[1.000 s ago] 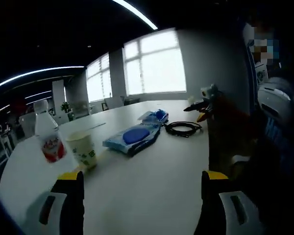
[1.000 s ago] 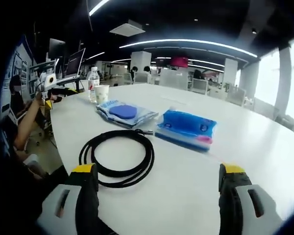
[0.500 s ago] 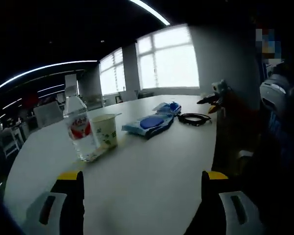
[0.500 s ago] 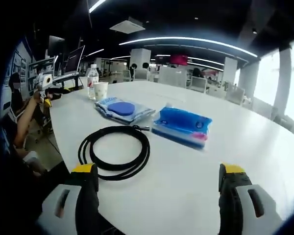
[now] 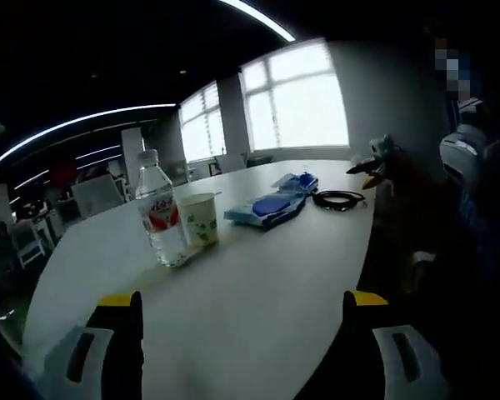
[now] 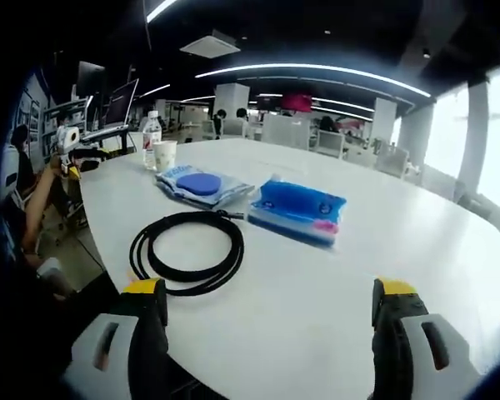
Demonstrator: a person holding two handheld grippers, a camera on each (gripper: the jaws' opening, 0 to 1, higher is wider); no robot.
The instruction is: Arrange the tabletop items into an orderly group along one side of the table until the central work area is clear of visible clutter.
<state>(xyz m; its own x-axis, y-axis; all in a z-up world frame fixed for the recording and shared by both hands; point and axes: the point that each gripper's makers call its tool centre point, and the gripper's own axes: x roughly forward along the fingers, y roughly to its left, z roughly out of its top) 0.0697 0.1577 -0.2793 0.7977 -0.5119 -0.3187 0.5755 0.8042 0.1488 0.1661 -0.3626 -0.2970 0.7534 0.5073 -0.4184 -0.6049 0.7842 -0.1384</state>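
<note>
Items are sitting lined up along one counter [image 6: 417, 242] edge: bottle [image 5: 160, 218], cup [image 5: 199, 219], packs, cable [image 6: 186, 251]. Both grippers are pulling back, jaws open and empty, suggesting tidying is finishing.

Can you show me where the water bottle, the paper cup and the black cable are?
water bottle [image 5: 162, 218], left gripper view, on its red label.
paper cup [image 5: 200, 220], left gripper view, on its side wall.
black cable [image 6: 187, 263], right gripper view, on the near strand of the coil.

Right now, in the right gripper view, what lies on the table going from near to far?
Black cable coil → blue pouch → wipes pack → paper cup and water bottle at the far end.
</note>
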